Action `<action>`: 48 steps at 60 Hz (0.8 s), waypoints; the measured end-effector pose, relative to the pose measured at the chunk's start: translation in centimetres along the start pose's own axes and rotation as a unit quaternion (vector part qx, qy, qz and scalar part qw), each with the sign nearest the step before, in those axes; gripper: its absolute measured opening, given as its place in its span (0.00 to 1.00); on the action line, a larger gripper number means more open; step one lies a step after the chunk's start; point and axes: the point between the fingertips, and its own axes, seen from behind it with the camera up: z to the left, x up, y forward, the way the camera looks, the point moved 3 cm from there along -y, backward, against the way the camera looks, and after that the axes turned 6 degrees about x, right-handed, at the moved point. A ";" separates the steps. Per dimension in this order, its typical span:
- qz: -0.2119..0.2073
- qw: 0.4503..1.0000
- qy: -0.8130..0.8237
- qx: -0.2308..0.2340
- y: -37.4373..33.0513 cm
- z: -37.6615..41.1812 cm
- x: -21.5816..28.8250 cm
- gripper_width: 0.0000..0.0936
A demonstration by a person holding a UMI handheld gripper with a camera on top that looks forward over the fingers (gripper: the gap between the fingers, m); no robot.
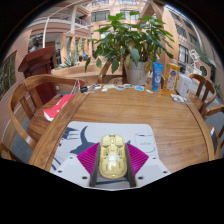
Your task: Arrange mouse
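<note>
A pale yellow, see-through computer mouse [113,157] sits between my gripper's [113,160] two fingers, its nose pointing away from me. Both magenta pads [89,157] press against its sides, so the gripper is shut on it. The mouse is over a white mouse mat [80,140] that lies on the round wooden table [150,110]. Whether the mouse rests on the mat or is lifted just off it, I cannot tell.
A wooden chair [30,105] with a red item on its seat stands left of the table. A large potted plant [135,45] and several bottles and cartons [165,78] stand along the far edge. Another chair [205,95] is at the right.
</note>
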 end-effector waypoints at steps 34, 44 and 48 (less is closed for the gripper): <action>-0.057 0.997 -0.008 -0.061 -17.1 3.2 -0.7 0.92; -0.074 0.995 -0.016 -0.064 -21.7 5.2 -1.6 0.92; -0.082 0.994 -0.021 -0.066 -23.0 5.7 -1.7 0.92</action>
